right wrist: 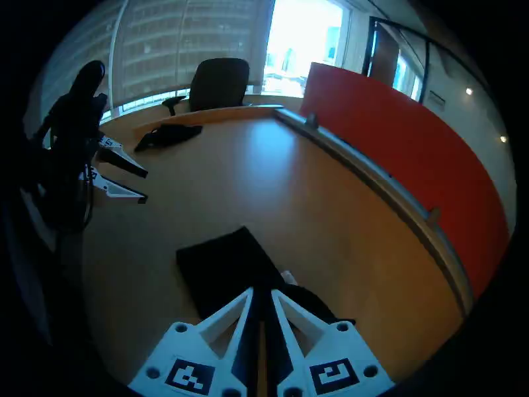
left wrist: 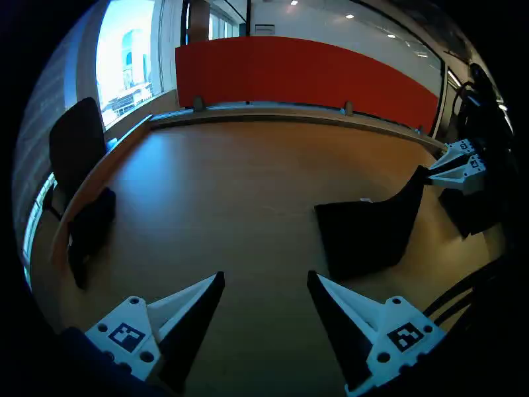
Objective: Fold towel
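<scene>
Now your right tool (right wrist: 262,291) clamps the towel's (left wrist: 370,231) raised corner, well off the worktop's (left wrist: 231,185) far edge; your left tool (left wrist: 264,278) gapes empty.

The left gripper (left wrist: 264,274) hangs over the wooden table (left wrist: 231,192) with its fingers spread wide apart. Ahead and to its right lies a dark towel (left wrist: 367,238), one corner raised and pinched at the tips of the right gripper (left wrist: 431,173). A red partition (left wrist: 297,73) runs along the table's far edge.
</scene>
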Motion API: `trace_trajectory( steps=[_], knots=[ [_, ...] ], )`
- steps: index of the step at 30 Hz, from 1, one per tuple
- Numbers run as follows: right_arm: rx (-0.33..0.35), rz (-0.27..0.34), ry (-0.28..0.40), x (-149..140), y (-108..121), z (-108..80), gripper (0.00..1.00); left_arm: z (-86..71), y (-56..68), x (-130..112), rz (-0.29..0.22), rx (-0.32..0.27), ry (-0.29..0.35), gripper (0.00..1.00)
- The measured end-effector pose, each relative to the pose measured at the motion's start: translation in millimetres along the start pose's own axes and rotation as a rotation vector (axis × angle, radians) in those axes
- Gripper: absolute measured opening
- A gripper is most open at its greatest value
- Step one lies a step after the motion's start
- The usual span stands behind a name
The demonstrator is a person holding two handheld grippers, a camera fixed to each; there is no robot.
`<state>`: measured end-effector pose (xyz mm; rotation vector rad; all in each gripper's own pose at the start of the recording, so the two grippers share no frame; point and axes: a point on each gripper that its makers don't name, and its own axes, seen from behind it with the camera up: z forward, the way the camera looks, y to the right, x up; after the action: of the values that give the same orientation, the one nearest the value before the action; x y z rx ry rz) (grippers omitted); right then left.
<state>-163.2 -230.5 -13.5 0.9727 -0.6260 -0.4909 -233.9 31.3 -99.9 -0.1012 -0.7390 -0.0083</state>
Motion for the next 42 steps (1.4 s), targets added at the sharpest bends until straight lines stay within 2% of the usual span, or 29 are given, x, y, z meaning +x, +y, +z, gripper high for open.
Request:
trace_trajectory(
  steps=[11,17,22,26,30,39,41,42],
  knots=[
    [0.081,-0.032,-0.012,20,-32,29.2,0.1,-11.2,-12.9,-4,-0.005,0.012,0.022,0.93],
    [0.151,-0.035,-0.045,19,-61,60.9,0.1,-18.7,-17.8,-8,-0.017,0.021,0.03,0.93],
    [0.223,-0.009,-0.079,9,-89,92.4,0.11,-23.6,-23.0,-13,-0.024,0.03,0.029,0.93],
    [0.256,0.012,-0.106,0,-101,109.3,0.11,-26.1,-25.5,-16,-0.033,0.034,0.028,0.93],
    [0.269,0.02,-0.124,-7,-104,114.8,0.11,-26.7,-26.6,-17,-0.038,0.033,0.026,0.93],
    [0.27,0.024,-0.125,-9,-103,113.8,0.12,-26.1,-29.5,-15,-0.038,0.038,0.027,0.93],
    [0.27,0.025,-0.121,-8,-102,112.6,0.18,-26.2,-30.6,-14,-0.038,0.041,0.028,0.93],
    [0.269,0.027,-0.119,-8,-102,111.7,0.3,-26.4,-31.1,-14,-0.037,0.042,0.029,0.93]
  ],
)
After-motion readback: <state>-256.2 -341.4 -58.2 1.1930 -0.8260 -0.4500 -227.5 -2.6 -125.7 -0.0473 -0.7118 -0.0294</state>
